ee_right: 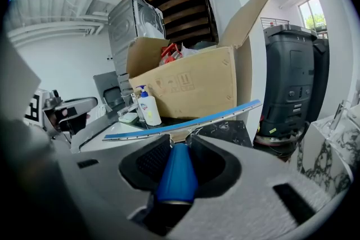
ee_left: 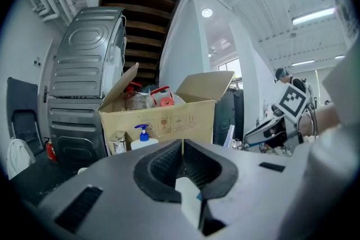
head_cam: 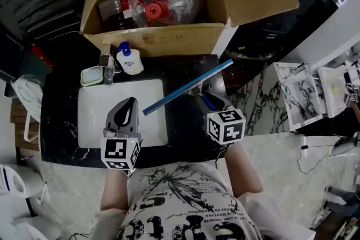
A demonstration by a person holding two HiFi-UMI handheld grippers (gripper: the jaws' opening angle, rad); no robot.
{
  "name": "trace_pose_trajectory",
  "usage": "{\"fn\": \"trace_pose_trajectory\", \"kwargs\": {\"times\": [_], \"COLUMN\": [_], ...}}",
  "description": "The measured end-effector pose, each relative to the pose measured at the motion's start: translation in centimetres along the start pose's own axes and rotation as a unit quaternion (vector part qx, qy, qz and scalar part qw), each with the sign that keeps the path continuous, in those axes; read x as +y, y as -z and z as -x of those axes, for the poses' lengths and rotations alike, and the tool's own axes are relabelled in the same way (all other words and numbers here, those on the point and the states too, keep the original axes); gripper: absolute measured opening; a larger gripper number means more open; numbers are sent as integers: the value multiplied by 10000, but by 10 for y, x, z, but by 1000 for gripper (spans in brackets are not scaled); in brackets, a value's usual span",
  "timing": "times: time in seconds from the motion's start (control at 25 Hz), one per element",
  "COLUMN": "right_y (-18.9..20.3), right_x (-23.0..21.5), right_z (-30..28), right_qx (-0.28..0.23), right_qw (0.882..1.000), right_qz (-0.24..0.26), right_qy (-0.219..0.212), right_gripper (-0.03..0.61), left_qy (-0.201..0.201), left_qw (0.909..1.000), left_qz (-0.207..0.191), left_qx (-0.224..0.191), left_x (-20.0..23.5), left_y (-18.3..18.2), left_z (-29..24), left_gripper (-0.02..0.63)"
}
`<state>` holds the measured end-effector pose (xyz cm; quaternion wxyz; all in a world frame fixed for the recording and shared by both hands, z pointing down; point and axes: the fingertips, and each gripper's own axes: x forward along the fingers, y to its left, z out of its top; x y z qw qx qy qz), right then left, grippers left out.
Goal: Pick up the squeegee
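Between jaws of right gripper: squeegee handle, clamped lengthwise; blade crosswise just ahead (left gripper closed, empty, near blade tip).

A black stone-patterned countertop holds a white rectangular sink basin. Behind it stands a large open brown cardboard box. The pale speckled stone floor spreads out to the right, where white slabs with dark marble veining lean. Behind the box rises a tall grey ribbed metal machine, under the dark stepped underside of a wooden staircase. The walls are plain white. A small round ceiling lamp and a long strip light are lit — daylight also comes through a window with greenery outside. A dark grey plastic bin stands beside the counter.
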<state>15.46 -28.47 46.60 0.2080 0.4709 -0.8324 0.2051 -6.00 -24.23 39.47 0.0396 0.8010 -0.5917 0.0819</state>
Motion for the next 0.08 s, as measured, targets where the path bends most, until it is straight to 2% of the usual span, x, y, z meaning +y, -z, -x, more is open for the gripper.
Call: {"fn": "trace_pose_trajectory", "kwargs": {"times": [0.08], "right_y": [-7], "right_x": [0], "right_z": [4], "right_qx": [-109], "right_qw": [9999], "right_qz": [18], "right_qy": [-1], "right_gripper": [117], "left_qy": [9], "left_qw": [10000], "left_qz": [-23], "left_qx": [-37], "left_x": [-2], "left_y": [-4], "left_z": [0], "left_gripper": [12]}}
